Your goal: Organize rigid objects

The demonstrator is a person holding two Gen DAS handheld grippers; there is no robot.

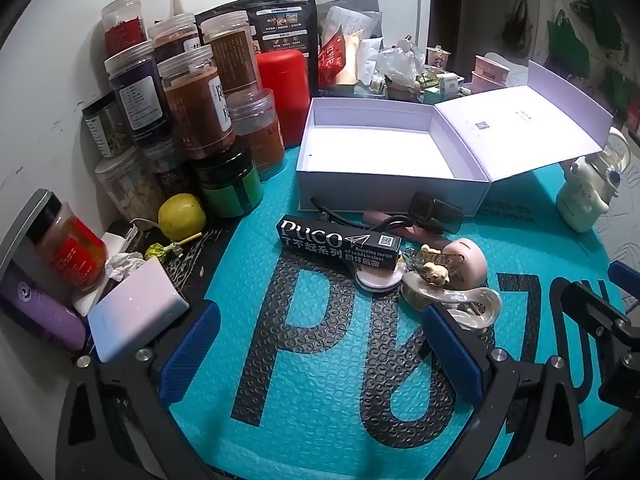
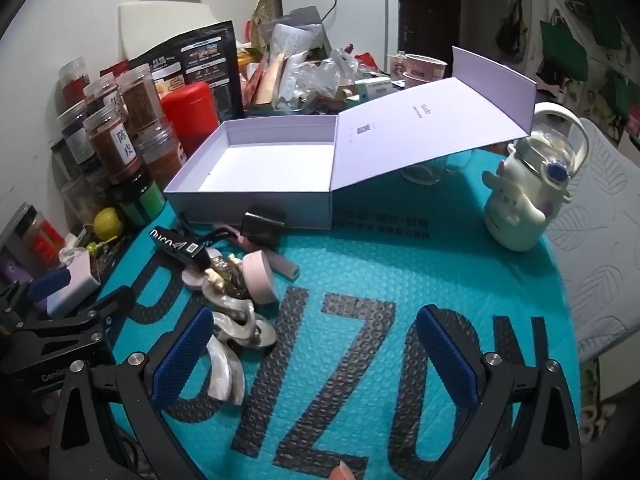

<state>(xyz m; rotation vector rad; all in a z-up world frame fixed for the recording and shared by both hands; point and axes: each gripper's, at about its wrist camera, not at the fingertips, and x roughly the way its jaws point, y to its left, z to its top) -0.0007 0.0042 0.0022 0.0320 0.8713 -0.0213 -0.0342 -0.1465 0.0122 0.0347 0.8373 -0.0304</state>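
The open white box point(image 1: 384, 156) sits on the teal bubble mailer point(image 1: 320, 380) at the far middle of the worktop, its hinged lid point(image 1: 520, 132) folded out to the right and its inside bare. Just near its front wall lies a small heap: one black PUCO carton point(image 1: 340, 244), long axis running left to right with its right end a little nearer; one black binder clip point(image 1: 436, 212); one pink round case point(image 1: 468, 264); one pearly hair claw point(image 1: 452, 300); and one pink bar point(image 2: 280, 262) pointing near-right.

The right wrist view alone shows the whole cream figure bottle point(image 2: 520, 208) with its handle, standing upright to the right of the box, and a fingertip point(image 2: 342, 474) at the bottom edge. The left wrist view alone shows the jars point(image 1: 192, 108) clearly, at least nine stacked at the far left beside one red canister point(image 1: 286, 96), plus one yellow-green fruit point(image 1: 182, 216) and a white power bank point(image 1: 136, 316).

The left gripper point(image 1: 320, 344) hangs wide open over the mailer's black lettering, holding nothing. The right gripper point(image 2: 316, 348) is equally wide and empty, its left finger just beside the hair claw.
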